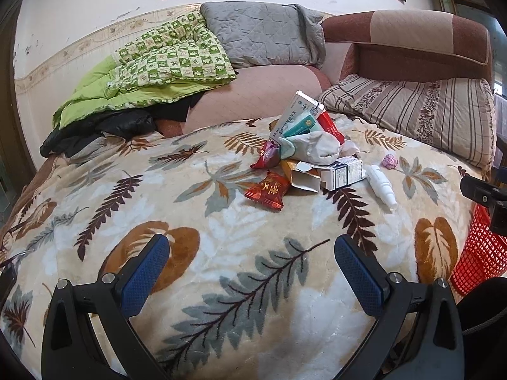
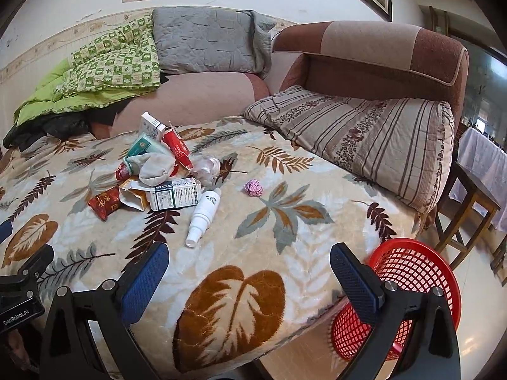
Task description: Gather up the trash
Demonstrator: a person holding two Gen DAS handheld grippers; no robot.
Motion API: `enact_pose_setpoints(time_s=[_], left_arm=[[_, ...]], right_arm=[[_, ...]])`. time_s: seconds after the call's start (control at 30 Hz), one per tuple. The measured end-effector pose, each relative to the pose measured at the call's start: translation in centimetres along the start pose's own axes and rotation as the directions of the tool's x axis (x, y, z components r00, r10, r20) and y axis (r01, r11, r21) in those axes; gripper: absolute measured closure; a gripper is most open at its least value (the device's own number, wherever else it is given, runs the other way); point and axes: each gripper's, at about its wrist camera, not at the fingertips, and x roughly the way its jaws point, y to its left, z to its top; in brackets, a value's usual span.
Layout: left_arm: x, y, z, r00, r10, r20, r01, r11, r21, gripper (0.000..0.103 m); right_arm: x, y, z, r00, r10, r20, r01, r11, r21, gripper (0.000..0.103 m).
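Note:
A heap of trash lies on the leaf-patterned blanket (image 1: 221, 272): cardboard boxes (image 1: 340, 174), a white sock (image 1: 317, 148), a red snack wrapper (image 1: 267, 190), a white spray bottle (image 1: 381, 186) and a crumpled pink paper ball (image 1: 390, 161). The right wrist view shows the same boxes (image 2: 176, 194), sock (image 2: 157, 166), wrapper (image 2: 104, 202), bottle (image 2: 204, 213) and ball (image 2: 253, 187). My left gripper (image 1: 252, 256) is open, well short of the heap. My right gripper (image 2: 250, 264) is open over the blanket's near edge, beside a red mesh basket (image 2: 421, 272).
The red basket (image 1: 481, 253) stands on the floor off the bed's right corner. A striped pillow (image 2: 364, 133) and brown headboard (image 2: 380, 53) lie at the right; green quilt (image 1: 152, 66) and grey pillow (image 1: 263, 31) at the back. A wooden table (image 2: 469, 196) stands far right.

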Motion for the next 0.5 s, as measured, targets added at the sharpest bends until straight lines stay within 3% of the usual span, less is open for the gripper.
enact_pose_setpoints(time_s=[0.5], left_arm=[[0.05, -0.12, 0.01, 1.0, 0.003, -0.001, -0.003, 1.0, 0.0, 0.0]], right_arm=[[0.04, -0.13, 0.12, 1.0, -0.003, -0.007, 0.003, 1.0, -0.006, 0.001]])
